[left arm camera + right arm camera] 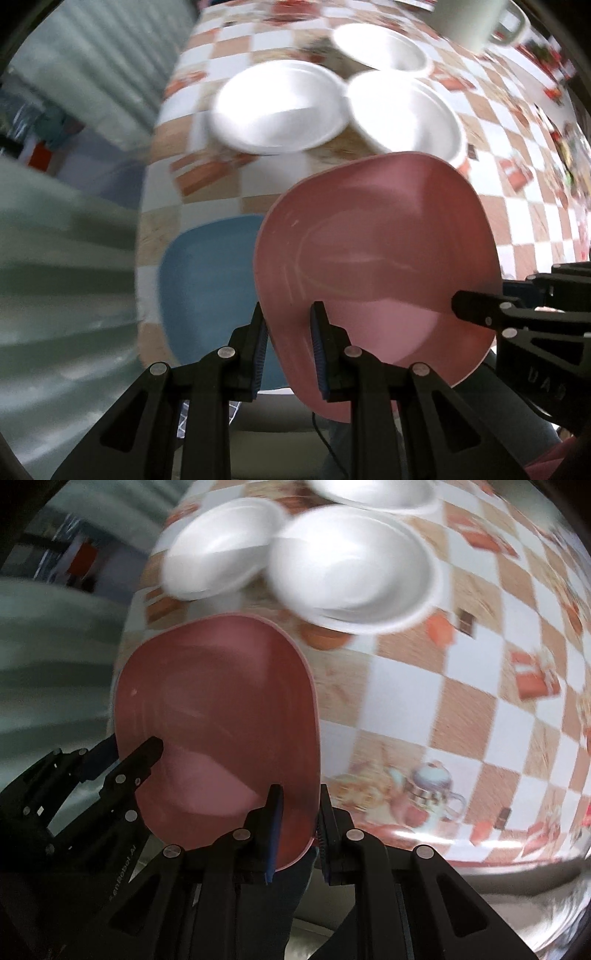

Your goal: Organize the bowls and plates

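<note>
The left gripper is pointing almost straight down over the table, its black fingers with blue ribbed pads clamping the near left rim of a pink, rounded-square plastic plate. The right gripper is pointing steeply down as well, and it is pinching the opposite rim of the same plate, one pad above the rim and one below it. So both grippers are clenching the pink plate between them, one at each side, and the plate is hanging tilted above the tabletop rather than lying on it.

In the left wrist view the right gripper's finger is reaching in from the right edge of the plate; in the right wrist view the left gripper is coming in from the lower left.

Below the pink plate, a blue rounded-square plastic plate is lying flat on the checkered orange-and-white tablecloth, near the table's edge and partly covered by the pink plate in view. Farther back, three white foam bowls are sitting close together on the cloth. A pale mug is standing behind them. Both views are blurring at the edges.
</note>
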`<state>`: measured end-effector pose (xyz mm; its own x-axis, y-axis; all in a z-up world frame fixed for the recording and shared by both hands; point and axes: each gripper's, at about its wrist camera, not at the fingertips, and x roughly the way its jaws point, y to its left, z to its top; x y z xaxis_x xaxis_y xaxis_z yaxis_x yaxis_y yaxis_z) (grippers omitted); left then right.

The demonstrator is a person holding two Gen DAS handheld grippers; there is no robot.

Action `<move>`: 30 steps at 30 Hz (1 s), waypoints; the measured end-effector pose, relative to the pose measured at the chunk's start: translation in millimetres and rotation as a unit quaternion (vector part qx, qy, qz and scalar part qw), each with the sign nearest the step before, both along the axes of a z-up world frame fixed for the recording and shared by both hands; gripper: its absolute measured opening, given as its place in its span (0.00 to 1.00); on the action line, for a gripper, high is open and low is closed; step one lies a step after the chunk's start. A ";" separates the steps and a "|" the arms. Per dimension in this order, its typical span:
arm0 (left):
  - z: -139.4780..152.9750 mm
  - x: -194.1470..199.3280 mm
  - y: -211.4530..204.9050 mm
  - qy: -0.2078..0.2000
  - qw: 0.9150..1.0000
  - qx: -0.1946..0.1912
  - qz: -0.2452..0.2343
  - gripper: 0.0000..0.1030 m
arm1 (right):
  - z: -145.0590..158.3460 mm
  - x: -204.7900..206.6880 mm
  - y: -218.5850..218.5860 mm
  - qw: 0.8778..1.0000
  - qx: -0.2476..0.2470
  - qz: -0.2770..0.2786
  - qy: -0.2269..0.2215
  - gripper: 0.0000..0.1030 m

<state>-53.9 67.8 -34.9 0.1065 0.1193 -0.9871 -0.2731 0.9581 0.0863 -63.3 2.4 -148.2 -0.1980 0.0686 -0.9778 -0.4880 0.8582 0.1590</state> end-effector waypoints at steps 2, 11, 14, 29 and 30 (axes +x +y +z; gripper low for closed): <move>5.2 -6.1 15.6 -0.001 1.000 0.006 0.017 0.23 | 0.8 -5.7 16.7 1.000 0.005 0.018 0.005 0.19; -2.6 -38.7 58.8 0.017 0.998 0.021 0.059 0.23 | -22.2 -34.7 60.0 0.998 0.013 0.055 0.039 0.19; -4.2 -41.6 68.8 0.022 0.998 0.032 0.058 0.23 | -32.6 -42.5 76.8 0.997 0.012 0.055 0.051 0.19; -20.1 -37.5 91.6 0.005 0.998 0.037 0.056 0.71 | -63.8 -48.7 88.5 0.996 0.013 0.038 0.078 0.20; -19.2 -37.8 91.6 0.000 0.998 0.040 0.056 0.73 | -62.2 -46.2 86.1 0.996 0.012 0.038 0.074 0.35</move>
<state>-91.7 159.4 -54.2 0.0880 0.2081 -0.9741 -0.3789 0.9114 0.1605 -109.5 88.5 -210.5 -0.3453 0.0703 -0.9359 -0.5209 0.8151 0.2534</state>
